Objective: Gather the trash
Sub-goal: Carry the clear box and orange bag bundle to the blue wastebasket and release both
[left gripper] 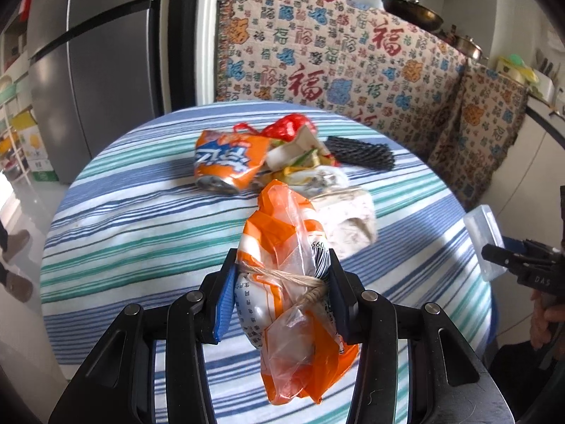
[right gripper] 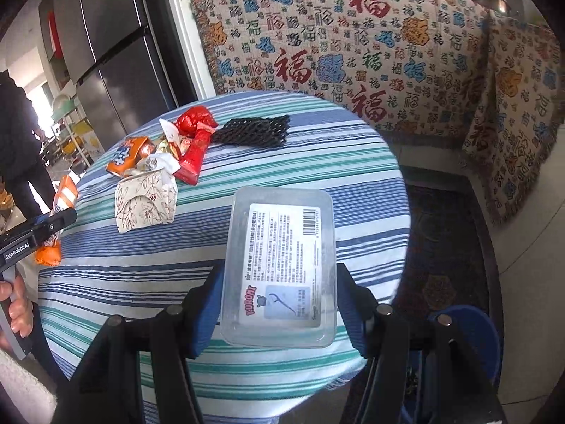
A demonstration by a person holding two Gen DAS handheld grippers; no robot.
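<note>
My left gripper (left gripper: 280, 275) is shut on an orange-and-clear plastic bag (left gripper: 289, 268) tied with string, held above the striped round table (left gripper: 123, 233). My right gripper (right gripper: 279, 296) is shut on a clear plastic box (right gripper: 280, 261) with a printed label, held over the table's near edge. The box also shows in the left wrist view (left gripper: 483, 240). The bag shows at the left of the right wrist view (right gripper: 58, 212). On the table lies a trash pile: an orange snack bag (left gripper: 229, 162), red plastic (left gripper: 289, 125), a floral paper carton (right gripper: 146, 201), a red wrapper (right gripper: 194, 155), black foam netting (right gripper: 252, 130).
A blue bin (right gripper: 469, 339) stands on the floor under my right gripper, beside a dark mat (right gripper: 445, 233). A patterned cloth (right gripper: 353, 46) covers the counter behind the table. A grey fridge (left gripper: 91, 70) stands at the left. A person (right gripper: 17, 141) stands far left.
</note>
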